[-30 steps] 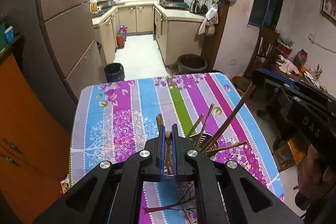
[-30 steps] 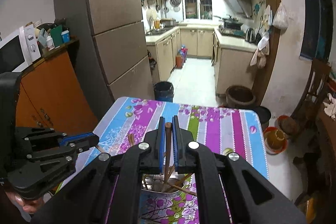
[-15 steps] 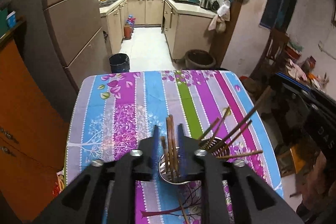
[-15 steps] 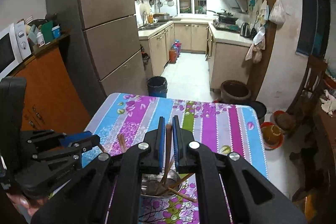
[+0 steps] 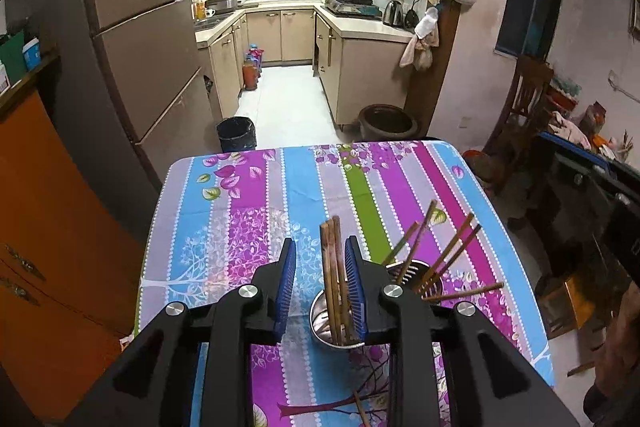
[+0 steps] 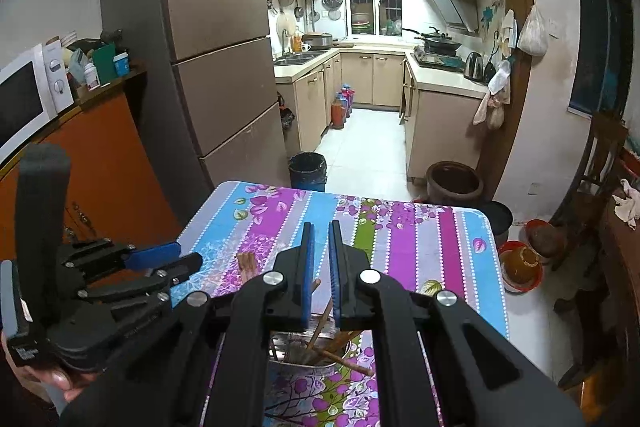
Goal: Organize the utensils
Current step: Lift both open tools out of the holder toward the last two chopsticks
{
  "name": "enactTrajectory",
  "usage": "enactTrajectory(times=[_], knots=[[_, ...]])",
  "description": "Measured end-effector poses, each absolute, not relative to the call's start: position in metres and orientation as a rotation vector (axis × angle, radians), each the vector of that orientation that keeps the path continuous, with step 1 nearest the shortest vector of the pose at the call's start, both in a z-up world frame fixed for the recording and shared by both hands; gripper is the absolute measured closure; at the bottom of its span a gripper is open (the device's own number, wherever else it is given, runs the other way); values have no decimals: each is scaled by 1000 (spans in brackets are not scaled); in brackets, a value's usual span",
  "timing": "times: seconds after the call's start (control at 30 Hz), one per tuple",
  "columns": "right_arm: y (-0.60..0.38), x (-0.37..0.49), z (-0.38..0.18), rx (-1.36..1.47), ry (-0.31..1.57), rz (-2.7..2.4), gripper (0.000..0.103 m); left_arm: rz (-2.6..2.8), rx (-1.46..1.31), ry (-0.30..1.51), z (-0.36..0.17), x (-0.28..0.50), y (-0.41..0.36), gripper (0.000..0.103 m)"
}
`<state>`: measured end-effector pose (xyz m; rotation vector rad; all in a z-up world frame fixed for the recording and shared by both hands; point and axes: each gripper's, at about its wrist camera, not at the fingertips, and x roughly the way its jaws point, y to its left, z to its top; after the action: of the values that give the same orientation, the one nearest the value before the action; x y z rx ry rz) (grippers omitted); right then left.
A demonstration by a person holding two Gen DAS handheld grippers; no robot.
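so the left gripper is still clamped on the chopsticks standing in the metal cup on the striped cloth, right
Not quite. In the left wrist view the left gripper is open: the chopsticks stand loose between its pads, near the right one. They do stand in the metal cup on the striped cloth.

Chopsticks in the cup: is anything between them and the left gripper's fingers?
Nothing visible does. The chopsticks stand in the metal cup, between the pads of the open left gripper, close to one pad, with only an empty gap around them.
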<state>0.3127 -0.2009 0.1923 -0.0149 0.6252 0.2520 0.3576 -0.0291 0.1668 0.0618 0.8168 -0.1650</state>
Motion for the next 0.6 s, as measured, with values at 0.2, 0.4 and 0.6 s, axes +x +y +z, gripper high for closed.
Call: enactTrajectory(times=[0.2,0.4,0.6], knots=[[-205,305,192,-13,631,243,97,-157,80,809,164,346,-33,75],[-211,293,179,-12,647,227,97,-135,88,814,152,330,-30,74],[-208,274,164,-8,663,246,97,-156,86,803,139,301,-36,72]])
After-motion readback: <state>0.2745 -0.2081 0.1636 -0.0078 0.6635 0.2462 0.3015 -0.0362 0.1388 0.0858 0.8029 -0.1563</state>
